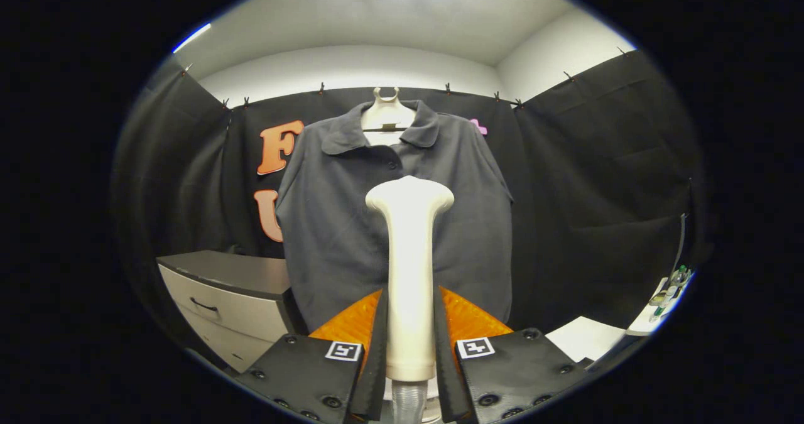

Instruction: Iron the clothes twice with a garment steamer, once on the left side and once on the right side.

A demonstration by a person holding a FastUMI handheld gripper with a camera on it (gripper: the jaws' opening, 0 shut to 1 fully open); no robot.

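Note:
A dark grey collared shirt (pixel 352 223) hangs on a white hanger (pixel 385 111) against the booth's back wall, straight ahead beyond the fingers. A cream garment steamer (pixel 409 254) stands upright between my fingers, its wide head level with the shirt's chest and its hose leaving below. My gripper (pixel 409 323) is shut on the steamer's handle, both fingers pressing its sides. The steamer head is held in front of the shirt's middle; whether it touches the cloth I cannot tell.
A low cabinet with a dark top and a pale drawer (pixel 220 286) stands left of the shirt. A white table (pixel 587 336) with some small bottles (pixel 669 292) lies to the right. Black cloth walls close in on all sides.

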